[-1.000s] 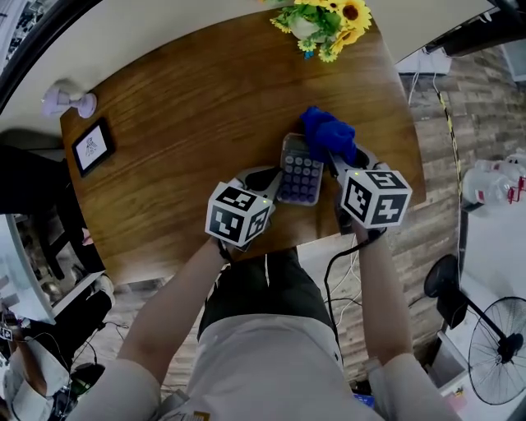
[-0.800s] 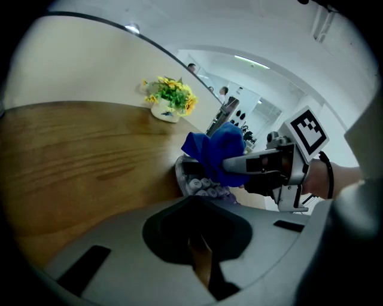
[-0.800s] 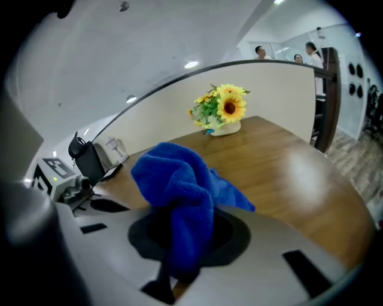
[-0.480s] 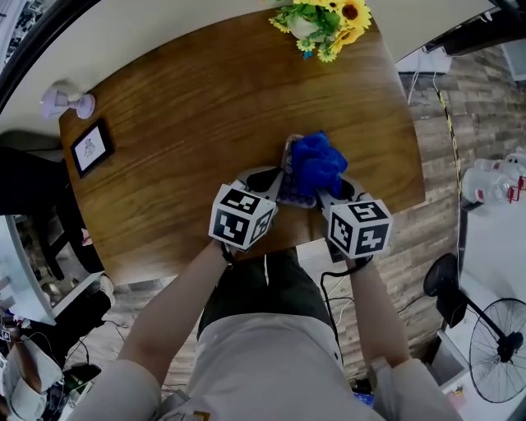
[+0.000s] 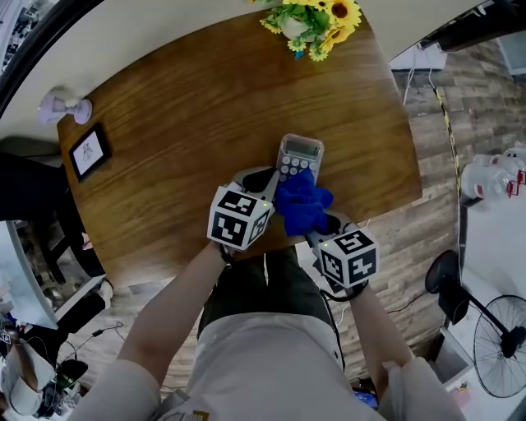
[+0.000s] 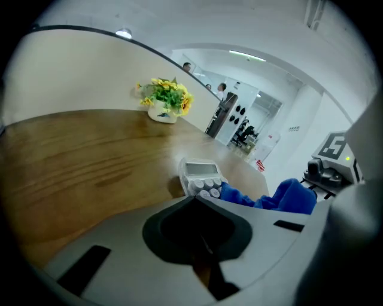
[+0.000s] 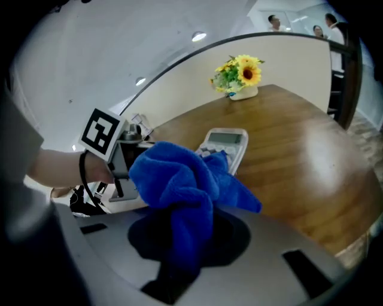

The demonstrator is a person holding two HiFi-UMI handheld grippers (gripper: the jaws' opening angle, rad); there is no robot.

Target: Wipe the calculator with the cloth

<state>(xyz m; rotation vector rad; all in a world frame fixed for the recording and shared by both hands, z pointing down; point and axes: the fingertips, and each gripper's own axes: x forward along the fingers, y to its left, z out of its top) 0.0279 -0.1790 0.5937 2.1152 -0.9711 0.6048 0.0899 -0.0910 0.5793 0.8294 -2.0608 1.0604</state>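
Cloth's been dragged back since a second ago. It was bunched up on the calculator's end nearest the flower pot [image 5: 306, 23], and now the blue cloth [image 5: 302, 205] sits on the key end, the end away from the pot. The right gripper [image 5: 319, 229] has come back with it toward the table [image 5: 181, 123] edge on the person's side.

The calculator [image 5: 300, 154] lies flat on the table, on the person's side of the flower pot, with its long axis pointing roughly at the pot. The display end is bare and a few keys peek out beside the cloth.

The right gripper is clamped on a wad of the cloth, and the rest of the cloth puffs out ahead of the jaws onto the keys. The left gripper [image 5: 256, 182] is parked at the calculator's corner farthest from the pot, on the left. Its jaws are closed together with nothing between them that I can see, so it looks like it's just bracing the thing.

My guess is the next stroke hangs on this: the unwiped part lies straight ahead of the cloth, toward the pot. The right gripper would only need to push along the long axis, not sideways.
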